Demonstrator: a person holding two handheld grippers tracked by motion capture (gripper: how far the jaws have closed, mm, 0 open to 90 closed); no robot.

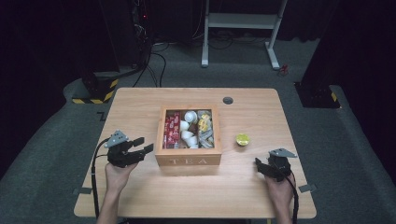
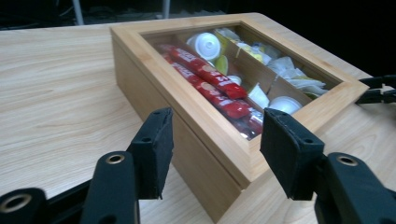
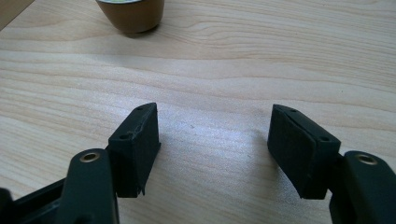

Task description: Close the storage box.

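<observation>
A wooden box [image 1: 188,161] marked TEA stands in the middle of the table, with a clear lid over red sachets [image 1: 172,129], white capsules [image 1: 187,126] and yellow packets [image 1: 204,124]. My left gripper [image 1: 144,144] hovers just left of the box, open, pointing at it. In the left gripper view the box's near corner [image 2: 187,100] lies beyond my open left gripper [image 2: 215,149], with nothing between the pads. My right gripper [image 1: 261,163] rests open at the front right, over bare wood [image 3: 212,140]. A small brown capsule with a yellow-green lid [image 1: 242,139] [image 3: 133,16] stands right of the box.
A round cable hole [image 1: 228,100] sits near the table's far edge. Beyond the table on the floor are a white desk frame [image 1: 243,21], cables and a yellow-and-black striped base [image 1: 95,91]. Bare wood surrounds the box on all sides.
</observation>
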